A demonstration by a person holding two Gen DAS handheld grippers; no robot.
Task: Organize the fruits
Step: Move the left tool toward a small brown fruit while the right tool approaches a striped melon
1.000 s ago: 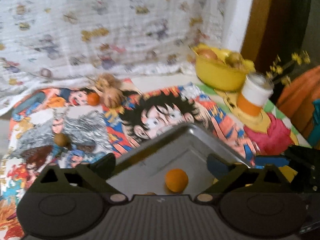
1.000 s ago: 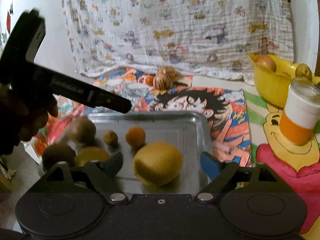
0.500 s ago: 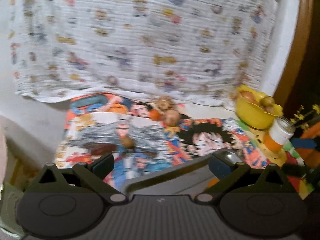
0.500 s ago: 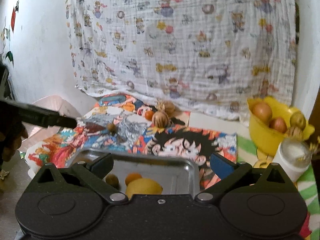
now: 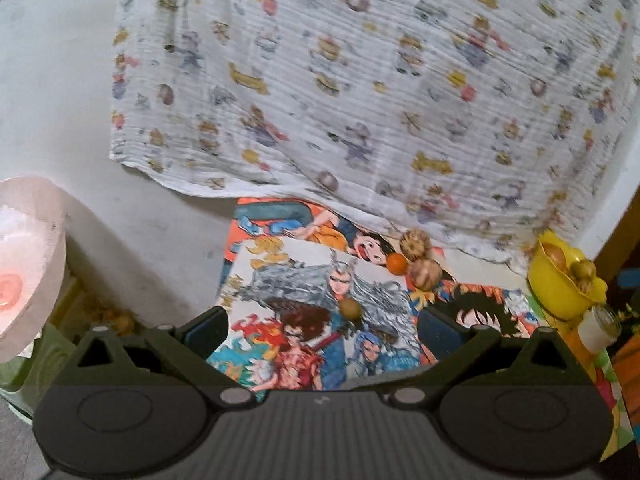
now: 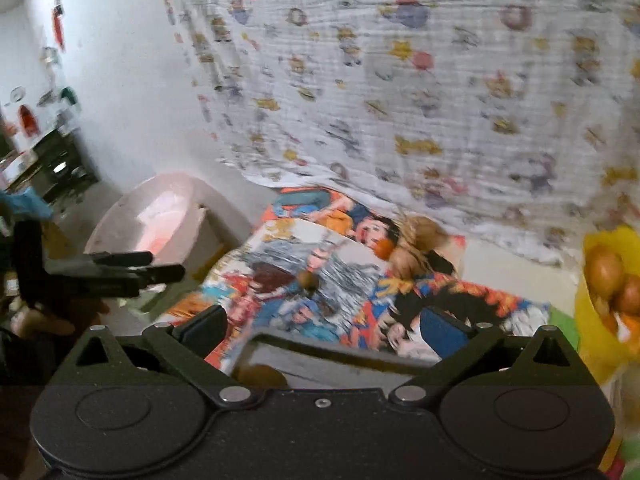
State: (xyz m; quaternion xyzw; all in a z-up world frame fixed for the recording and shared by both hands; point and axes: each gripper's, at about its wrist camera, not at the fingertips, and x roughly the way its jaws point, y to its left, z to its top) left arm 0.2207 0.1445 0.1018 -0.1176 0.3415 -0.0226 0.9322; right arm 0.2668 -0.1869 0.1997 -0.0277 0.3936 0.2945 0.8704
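A: Background and surface?
B: A white cartoon-print cloth [image 5: 360, 80] hung behind a cartoon-print mat [image 5: 320, 308].

A: Fruit locations?
B: A yellow plastic bowl [image 5: 560, 296] held several; a small orange fruit [image 5: 397, 263] and a small brown round fruit [image 5: 350, 308] lay on the mat.

A: Grippers?
B: The left gripper [image 5: 320, 326] and the right gripper [image 6: 320, 326] stood wide, both empty.

Left gripper [image 5: 320, 326] fingers [image 5: 206, 326] apart above small brown fruit [image 5: 350, 308] on cartoon mat [image 5: 296, 276]
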